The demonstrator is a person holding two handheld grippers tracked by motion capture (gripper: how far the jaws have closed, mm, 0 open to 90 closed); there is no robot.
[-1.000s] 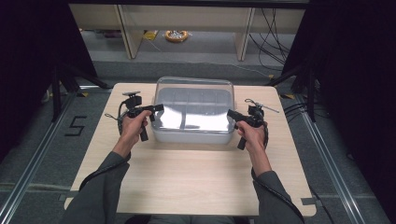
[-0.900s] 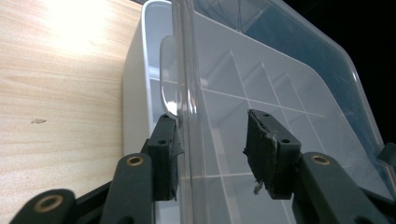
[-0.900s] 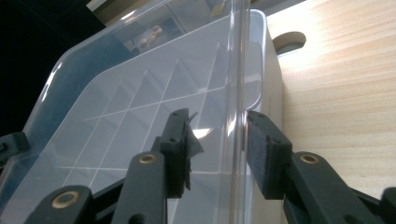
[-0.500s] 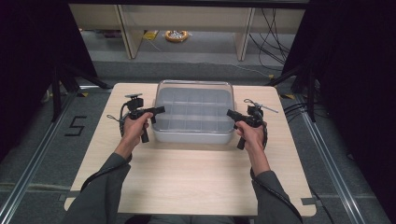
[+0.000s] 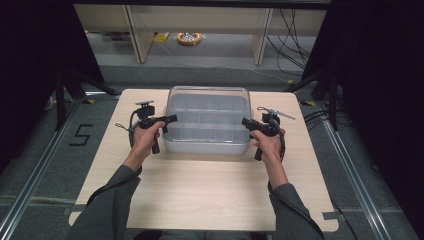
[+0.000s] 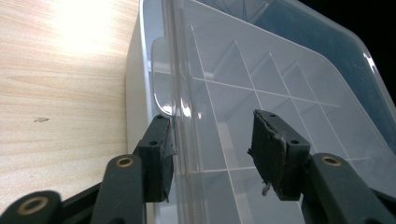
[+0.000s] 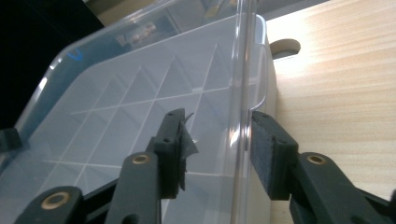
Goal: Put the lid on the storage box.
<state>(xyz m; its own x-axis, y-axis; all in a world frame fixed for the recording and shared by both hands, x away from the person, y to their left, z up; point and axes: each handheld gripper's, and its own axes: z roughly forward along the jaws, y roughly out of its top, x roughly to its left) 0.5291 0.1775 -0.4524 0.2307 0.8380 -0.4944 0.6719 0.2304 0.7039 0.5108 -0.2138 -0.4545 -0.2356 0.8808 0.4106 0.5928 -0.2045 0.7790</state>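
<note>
Clear plastic box (image 5: 207, 120) with a lid, set on the wooden table (image 5: 200, 190) between two grippers.

Its left edge is straddled by the left gripper (image 5: 167, 120), its right edge by the right gripper (image 5: 246, 121); both pairs of jaws have just been opening, and the rim is no longer pinched.

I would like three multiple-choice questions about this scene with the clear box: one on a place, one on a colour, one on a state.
1. Where does the clear box stand?
A. on the floor
B. on the wooden table
C. on a shelf

2. What colour are the gripper pads?
A. black
B. white
C. red

3. How does the box lid lie?
A. leaning beside the box
B. standing upright
C. down on the box

Answers: 1 B, the high view shows it on the tabletop. 2 A, both gripper views show black pads. 3 C, the dividers show through the lid.
</note>
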